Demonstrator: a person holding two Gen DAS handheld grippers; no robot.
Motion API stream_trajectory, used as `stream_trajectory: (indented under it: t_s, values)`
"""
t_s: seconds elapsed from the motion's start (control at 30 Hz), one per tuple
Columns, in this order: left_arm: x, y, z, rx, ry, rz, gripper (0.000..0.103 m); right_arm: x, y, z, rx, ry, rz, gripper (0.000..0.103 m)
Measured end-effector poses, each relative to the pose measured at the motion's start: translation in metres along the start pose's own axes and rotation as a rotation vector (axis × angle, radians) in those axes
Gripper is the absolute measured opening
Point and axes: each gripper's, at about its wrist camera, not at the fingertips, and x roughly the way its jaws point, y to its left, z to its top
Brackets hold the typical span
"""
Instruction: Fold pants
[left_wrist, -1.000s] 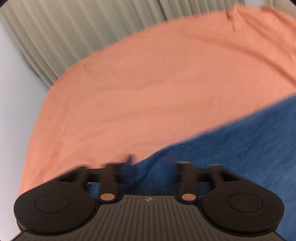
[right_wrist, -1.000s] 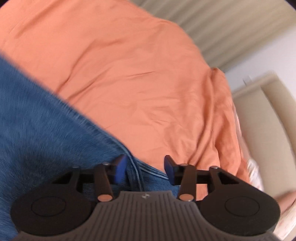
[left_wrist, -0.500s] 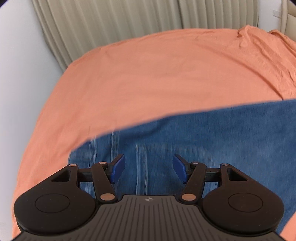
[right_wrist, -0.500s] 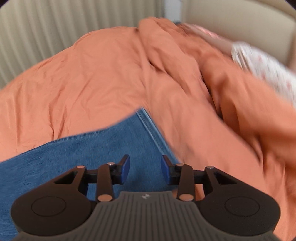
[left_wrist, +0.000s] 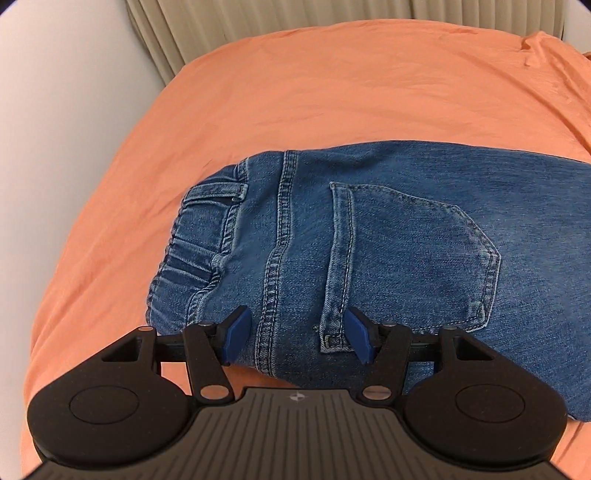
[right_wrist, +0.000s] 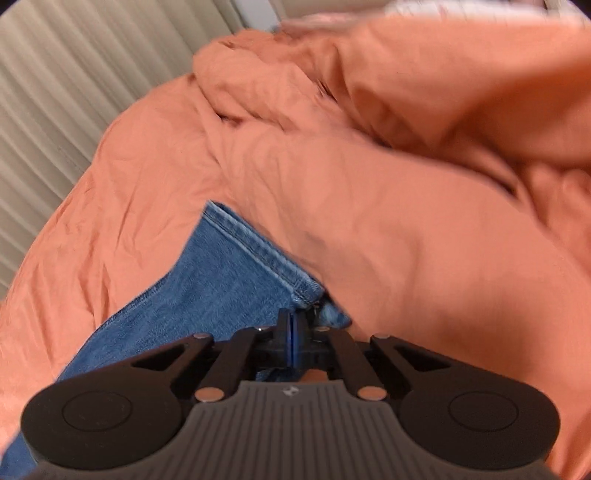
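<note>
Orange bedding (left_wrist: 332, 92) covers the whole bed surface, smooth in the left wrist view and bunched into thick folds (right_wrist: 369, 110) at the far right in the right wrist view. Pleated beige curtains (right_wrist: 55, 92) hang beyond the far edge of the bed, and a pale wall (left_wrist: 55, 129) stands at the left.

The blue denim pants (left_wrist: 388, 240) lie flat on the bedding, seat side up, with the elastic waistband (left_wrist: 192, 251) toward the left and the legs running off to the right. A back pocket (left_wrist: 413, 258) and the centre seam (left_wrist: 280, 251) are visible. The leg hem (right_wrist: 258, 251) lies against the bunched folds.

The left gripper (left_wrist: 297, 334) hovers at the near edge of the seat with its jaws spread wide, one blue pad (left_wrist: 238, 332) on each side of the centre seam, gripping nothing. The right gripper (right_wrist: 294, 341) has its jaws closed together at the near corner of the hem, pinching the denim there.
</note>
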Motion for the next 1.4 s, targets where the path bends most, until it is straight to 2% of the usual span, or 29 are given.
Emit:
stream_trajectory:
  t_s: [0.13, 0.23, 0.3, 0.43, 0.6, 0.8, 0.87, 0.93, 1.07, 1.13, 1.2, 1.4]
  values:
    - [0.003, -0.004, 0.002, 0.0, 0.005, 0.014, 0.07, 0.011, -0.001, -0.004, 0.0, 0.046, -0.047, 0.0]
    - [-0.01, 0.007, 0.002, -0.043, -0.027, -0.008, 0.069, 0.005, 0.008, -0.005, -0.046, 0.027, -0.077, 0.0]
    - [-0.022, 0.022, 0.001, -0.105, -0.048, -0.034, 0.069, -0.003, 0.018, -0.006, -0.095, 0.015, -0.093, 0.014]
    - [-0.038, 0.062, -0.009, -0.271, -0.071, -0.09, 0.069, -0.023, 0.043, -0.019, -0.139, 0.017, -0.021, 0.016]
    - [-0.037, 0.11, -0.037, -0.523, -0.083, -0.19, 0.071, -0.043, 0.091, -0.054, -0.188, 0.067, 0.105, 0.018]
    - [0.005, 0.149, -0.077, -0.821, -0.054, -0.329, 0.071, -0.057, 0.15, -0.117, -0.237, 0.136, 0.226, 0.021]
    - [0.022, 0.156, -0.084, -0.9, -0.055, -0.383, 0.071, -0.06, 0.169, -0.141, -0.259, 0.161, 0.251, 0.021]
    - [0.038, 0.158, -0.087, -0.954, -0.058, -0.402, 0.071, -0.066, 0.188, -0.162, -0.298, 0.172, 0.266, 0.021]
    - [0.067, 0.158, -0.086, -1.007, -0.071, -0.446, 0.072, -0.073, 0.211, -0.194, -0.326, 0.191, 0.287, 0.029]
    - [0.077, 0.156, -0.079, -0.996, -0.07, -0.454, 0.067, -0.076, 0.218, -0.207, -0.323, 0.208, 0.298, 0.029]
    - [0.084, 0.152, -0.072, -0.982, -0.065, -0.447, 0.06, -0.079, 0.222, -0.218, -0.313, 0.219, 0.309, 0.029]
    - [0.099, 0.141, -0.056, -0.941, -0.067, -0.404, 0.05, -0.085, 0.232, -0.246, -0.264, 0.247, 0.356, 0.03]
